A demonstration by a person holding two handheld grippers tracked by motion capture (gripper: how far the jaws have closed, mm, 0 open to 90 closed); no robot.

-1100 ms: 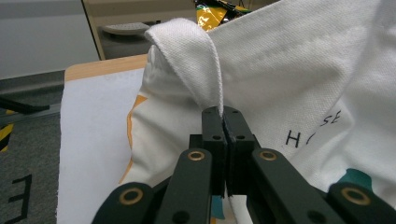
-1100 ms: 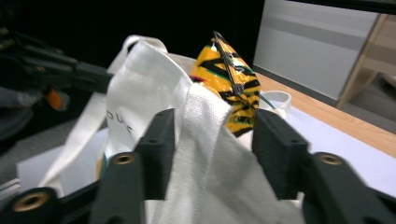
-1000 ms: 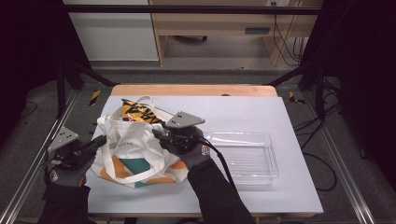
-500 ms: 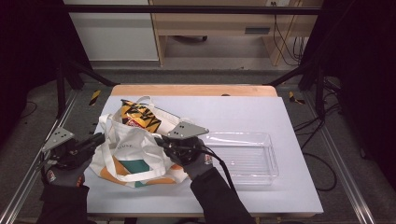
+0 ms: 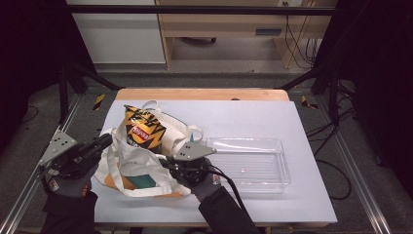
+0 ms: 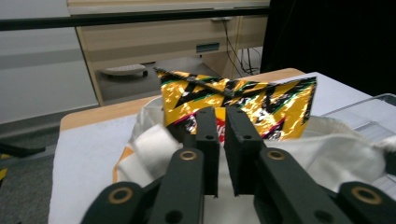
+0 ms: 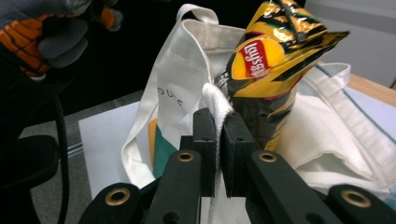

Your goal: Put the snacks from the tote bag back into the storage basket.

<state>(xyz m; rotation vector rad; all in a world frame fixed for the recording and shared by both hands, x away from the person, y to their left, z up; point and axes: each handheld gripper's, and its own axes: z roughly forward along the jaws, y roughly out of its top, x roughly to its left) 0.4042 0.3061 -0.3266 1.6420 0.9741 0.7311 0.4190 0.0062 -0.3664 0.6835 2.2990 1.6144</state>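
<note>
A white tote bag (image 5: 131, 168) lies on the table with a yellow and black chips bag (image 5: 141, 129) standing in its mouth. My left gripper (image 5: 106, 140) is at the bag's left rim; its jaws have just been closing, with white cloth between them. In the left gripper view my left gripper (image 6: 222, 135) points at the chips bag (image 6: 261, 100) over the tote cloth (image 6: 336, 149). My right gripper (image 5: 164, 162) is shut on the bag's right rim. In the right gripper view my right gripper (image 7: 218, 140) pinches a white cloth strap (image 7: 215, 100) beside the chips bag (image 7: 266, 60).
A clear plastic tray (image 5: 280, 163) sits on the white table mat just right of the tote, its rim (image 6: 373, 105) seen at the far right. A gloved hand (image 7: 46, 37) holds the other gripper beyond the bag. Metal rails run along both table sides.
My left gripper rose and drew the bag's left rim outward. My right gripper slid toward the near edge and closed on the right rim. The bag mouth spread wider around the chips bag.
</note>
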